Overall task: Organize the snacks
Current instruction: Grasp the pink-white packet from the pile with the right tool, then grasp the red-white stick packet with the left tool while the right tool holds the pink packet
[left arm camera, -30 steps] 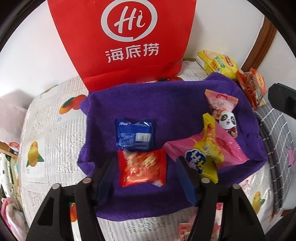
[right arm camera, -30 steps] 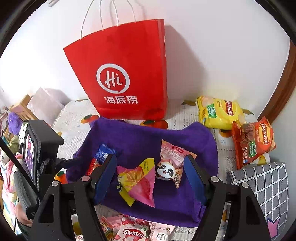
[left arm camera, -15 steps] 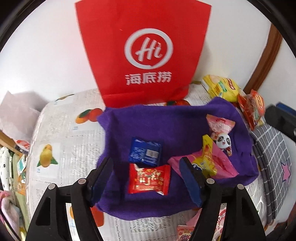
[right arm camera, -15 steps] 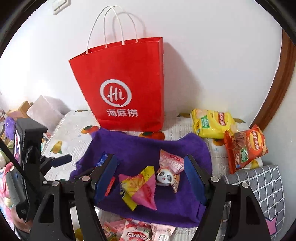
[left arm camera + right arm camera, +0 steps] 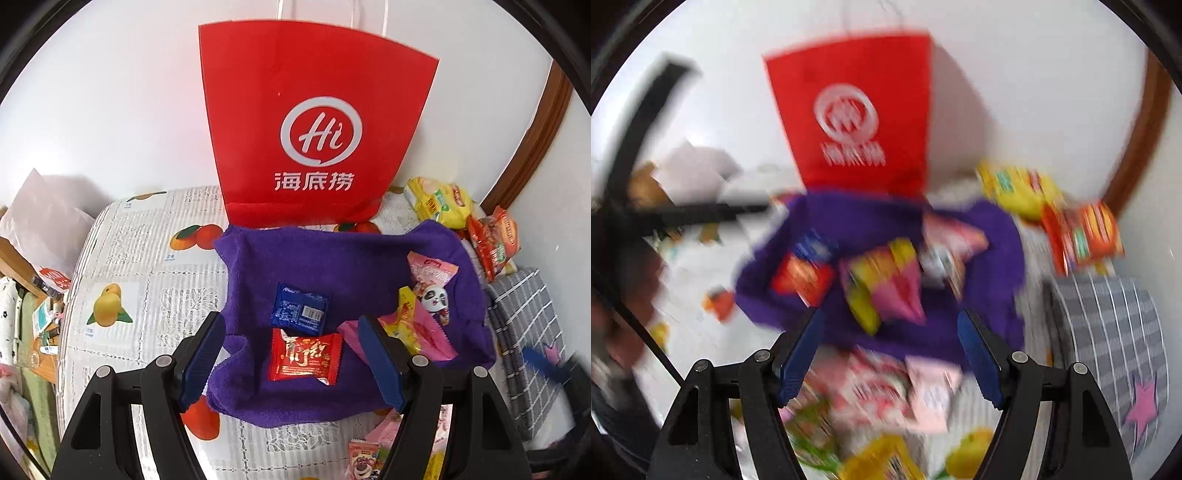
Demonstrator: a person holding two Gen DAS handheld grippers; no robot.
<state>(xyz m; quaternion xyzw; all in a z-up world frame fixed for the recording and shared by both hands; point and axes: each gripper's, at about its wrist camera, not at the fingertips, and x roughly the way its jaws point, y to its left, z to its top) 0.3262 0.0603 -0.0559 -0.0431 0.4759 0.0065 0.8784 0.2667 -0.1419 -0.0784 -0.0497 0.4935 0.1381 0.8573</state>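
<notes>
A purple cloth (image 5: 325, 258) lies on the table in front of a red paper bag (image 5: 317, 122). On it lie a red snack packet (image 5: 304, 356), a blue packet (image 5: 299, 308), a pink-and-yellow packet (image 5: 413, 332) and a pink panda packet (image 5: 434, 291). My left gripper (image 5: 291, 363) is open and empty above the red packet. My right gripper (image 5: 890, 354) is open and empty over the cloth's near edge; its view is blurred. The cloth (image 5: 990, 236) and the pink-and-yellow packet (image 5: 886, 288) show there too.
Yellow (image 5: 439, 201) and orange (image 5: 495, 243) chip bags lie at the back right. A grey checked cushion (image 5: 524, 325) is at the right. More snack packets (image 5: 879, 398) lie in front of the cloth. A white fruit-print tablecloth (image 5: 147, 266) covers the table.
Both grippers have pulled back and up from the cloth, so more of the bag shows. The right gripper is moving fast and its view is now blurred.
</notes>
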